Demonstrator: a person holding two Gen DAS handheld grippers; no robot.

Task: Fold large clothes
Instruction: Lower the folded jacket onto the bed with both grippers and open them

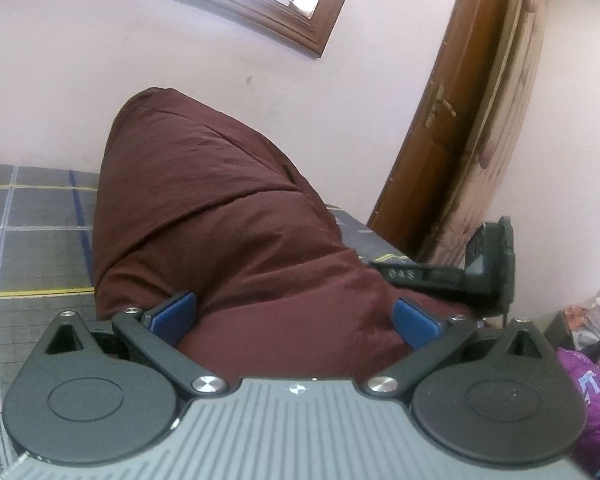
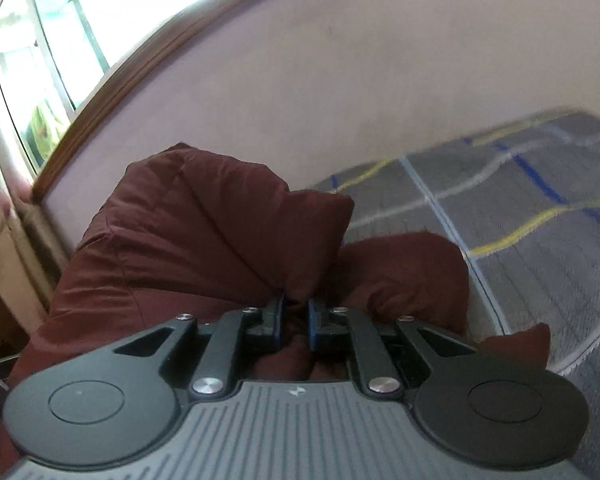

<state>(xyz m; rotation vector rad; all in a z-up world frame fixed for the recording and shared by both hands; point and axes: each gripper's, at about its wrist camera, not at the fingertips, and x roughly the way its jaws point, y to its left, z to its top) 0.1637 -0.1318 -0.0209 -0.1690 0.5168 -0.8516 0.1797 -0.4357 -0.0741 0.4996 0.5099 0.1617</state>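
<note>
Plaid bedsheet (image 1: 36, 216); left tool (image 1: 294, 318) wide open against maroon garment (image 1: 204, 200); right tool (image 2: 295, 312) pinching it; "GAS".

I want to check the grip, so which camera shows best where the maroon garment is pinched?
The right wrist view: the right gripper is shut on the maroon garment. The left wrist view shows the cloth between the open left gripper, unpinched.

A grey checked bedsheet (image 1: 32, 236) with yellow and blue lines spans the frame's left; the maroon garment (image 1: 220, 216) lies on it.
</note>
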